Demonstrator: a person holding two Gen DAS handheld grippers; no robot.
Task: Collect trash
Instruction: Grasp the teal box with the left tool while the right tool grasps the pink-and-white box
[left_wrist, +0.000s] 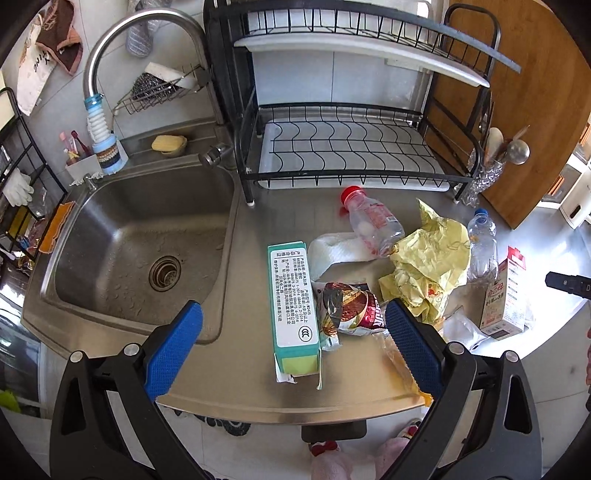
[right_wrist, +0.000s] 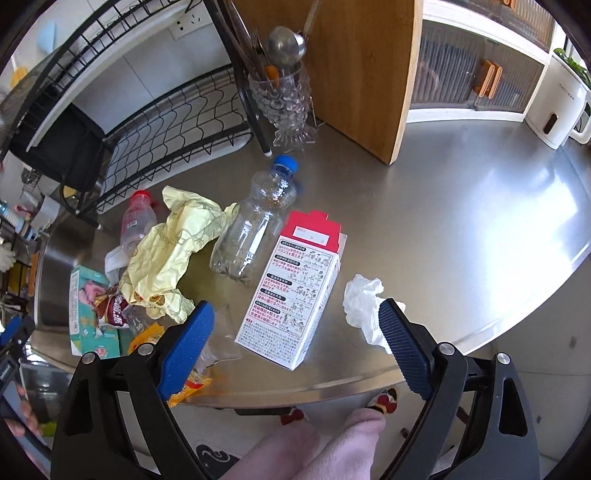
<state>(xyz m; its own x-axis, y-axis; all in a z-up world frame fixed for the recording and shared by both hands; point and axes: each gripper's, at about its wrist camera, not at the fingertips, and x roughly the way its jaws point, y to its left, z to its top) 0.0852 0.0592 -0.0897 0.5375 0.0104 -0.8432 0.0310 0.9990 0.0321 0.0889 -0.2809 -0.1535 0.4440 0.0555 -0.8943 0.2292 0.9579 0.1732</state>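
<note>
between the left gripper (left_wrist: 293, 332)'s wide-open, empty jaws lies the green box (left_wrist: 293, 306), long axis running away; right gripper (right_wrist: 295, 332) likewise open, empty

We see a brushed stainless-steel counter (right_wrist: 461, 206) with a soft sheen, and beside it a duller steel sink basin (left_wrist: 122, 229) flecked with water marks. On the counter lie a clear, glossy plastic bottle with a blue cap (right_wrist: 258, 225), a crumpled matt yellow paper wrapper (left_wrist: 432, 262), a smooth printed white-and-red cardboard carton (right_wrist: 295, 295) and a soft white crumpled tissue (right_wrist: 364, 306). Behind stands a smooth, matt wooden board (right_wrist: 354, 70).
</note>
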